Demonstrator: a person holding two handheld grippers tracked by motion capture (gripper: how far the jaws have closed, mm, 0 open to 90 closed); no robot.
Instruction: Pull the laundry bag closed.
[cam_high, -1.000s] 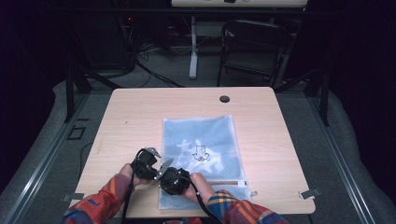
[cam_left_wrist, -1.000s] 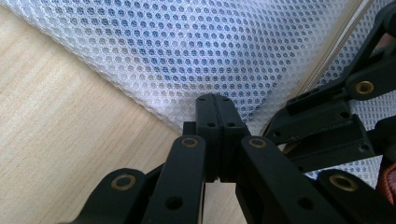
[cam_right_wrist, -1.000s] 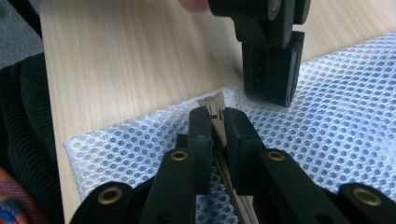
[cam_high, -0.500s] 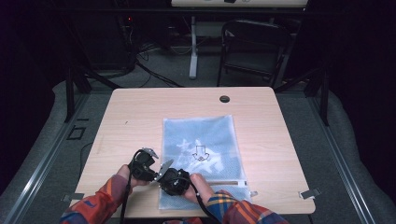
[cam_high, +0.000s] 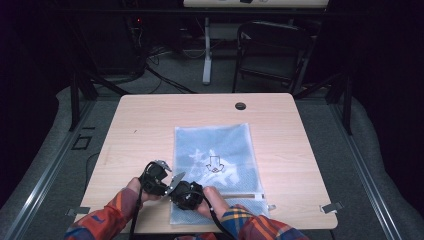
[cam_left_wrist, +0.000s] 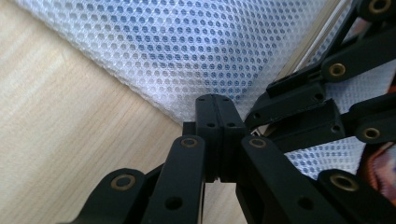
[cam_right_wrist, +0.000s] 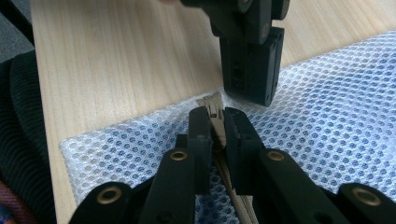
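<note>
Currently, a flat, rectangular white mesh laundry bag (cam_high: 215, 170) lies on the light wooden tabletop (cam_high: 140, 125), slightly toward the person's side and right of centre. Blue-toned contents with a dark arrow-like print (cam_high: 214, 164) show through the mesh in the high view. A beige zipper (cam_high: 245, 196) runs across the bag near its near end.

Both grippers work at the near left corner of the bag, touching or almost touching each other. The left gripper (cam_left_wrist: 215, 105) has its two black jaws pressed fully together, with no gap between them; the tips sit at the bag's edge (cam_left_wrist: 163, 105), where mesh meets bare wood. Whether any mesh is caught between the jaws cannot be determined.

The right gripper (cam_right_wrist: 215, 122) is pinching the small metal zipper pull tab (cam_right_wrist: 214, 112), which stands up between its jaw tips at the bag's left edge. The zipper tape (cam_right_wrist: 233, 191) runs back beneath the jaws. In the right gripper view, the left gripper (cam_right_wrist: 250, 79) descends from above with its closed tips just beyond the pull tab.

Plaid sleeves (cam_high: 100, 220) enter from the bottom of the high view. A round dark grommet (cam_high: 240, 106) sits near the tabletop's far edge.
</note>
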